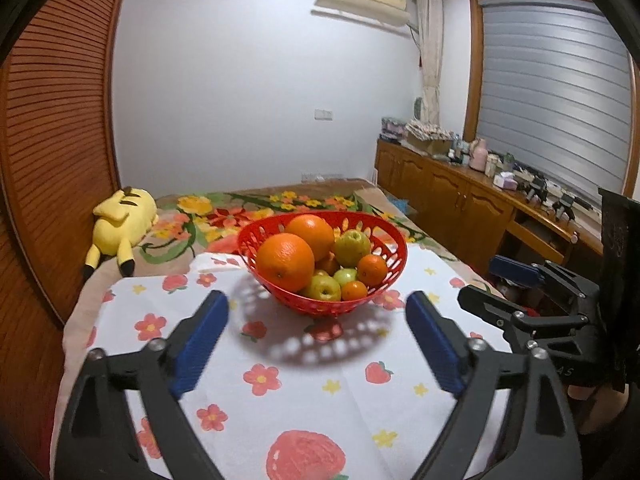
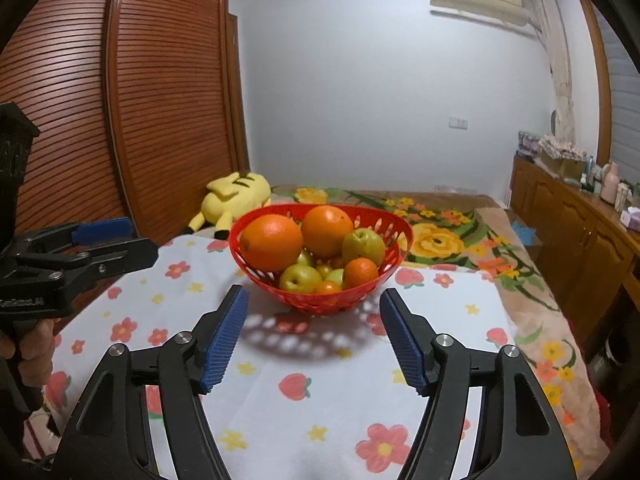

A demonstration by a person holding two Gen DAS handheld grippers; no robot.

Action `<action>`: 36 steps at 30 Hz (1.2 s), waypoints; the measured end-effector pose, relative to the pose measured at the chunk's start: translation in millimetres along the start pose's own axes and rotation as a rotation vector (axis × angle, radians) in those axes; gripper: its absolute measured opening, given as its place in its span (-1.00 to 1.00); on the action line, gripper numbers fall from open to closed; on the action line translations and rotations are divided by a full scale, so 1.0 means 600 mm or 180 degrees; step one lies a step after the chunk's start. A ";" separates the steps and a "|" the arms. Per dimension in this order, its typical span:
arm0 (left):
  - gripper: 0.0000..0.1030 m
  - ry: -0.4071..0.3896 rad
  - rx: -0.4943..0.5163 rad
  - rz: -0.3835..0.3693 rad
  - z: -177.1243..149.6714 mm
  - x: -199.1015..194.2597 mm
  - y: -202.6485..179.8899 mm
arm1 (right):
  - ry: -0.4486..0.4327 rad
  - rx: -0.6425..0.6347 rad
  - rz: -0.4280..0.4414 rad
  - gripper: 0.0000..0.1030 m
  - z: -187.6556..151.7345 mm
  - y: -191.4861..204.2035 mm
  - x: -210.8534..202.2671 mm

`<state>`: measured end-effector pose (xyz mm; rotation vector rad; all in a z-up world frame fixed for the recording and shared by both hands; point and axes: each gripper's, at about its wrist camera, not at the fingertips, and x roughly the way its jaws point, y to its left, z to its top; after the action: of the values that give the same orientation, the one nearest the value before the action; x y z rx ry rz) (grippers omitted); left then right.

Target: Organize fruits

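Here, largest first:
Cloth (image 1: 280, 408): white, printed with flowers and strawberries, spread over my table.
Basket (image 1: 256, 236): red slotted plastic, standing mid-cloth ahead of both my tongs, apart from them.
Oranges (image 1: 285, 262): two big ones piled highest at the left.
Apples (image 1: 352, 246): yellow-green, several, tucked beside and under the oranges.
Tangerines (image 1: 372, 269): small, at the basket's right front.
Left tongs (image 1: 318, 312): released, spread wide, nothing between.
Right tongs (image 2: 314, 308): released, empty.

left gripper (image 2: 60, 256) body lettering: embossed, too blurred to read
right gripper (image 1: 532, 292) body: "AS", rest hidden
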<state>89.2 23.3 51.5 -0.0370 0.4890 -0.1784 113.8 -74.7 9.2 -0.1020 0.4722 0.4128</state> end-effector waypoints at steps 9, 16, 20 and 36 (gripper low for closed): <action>0.86 -0.0199 -0.0002 0.0152 -0.010 -0.059 0.001 | -0.0171 -0.0009 -0.0034 0.68 -0.002 0.014 -0.039; 0.86 -0.0227 0.0051 0.0225 -0.020 -0.083 -0.002 | -0.0265 0.0017 -0.0057 0.74 -0.010 0.021 -0.065; 0.86 -0.0251 0.0031 0.0252 -0.025 -0.094 -0.003 | -0.0313 0.0068 -0.0101 0.75 -0.012 0.020 -0.076; 0.86 -0.0123 -0.0031 0.0268 -0.068 -0.099 -0.004 | -0.0364 0.0094 -0.0192 0.75 -0.034 0.024 -0.095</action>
<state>18.1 32.1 43.5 -0.0293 0.4521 -0.0926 53.3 -86.4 17.6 -0.0635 0.3617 0.3502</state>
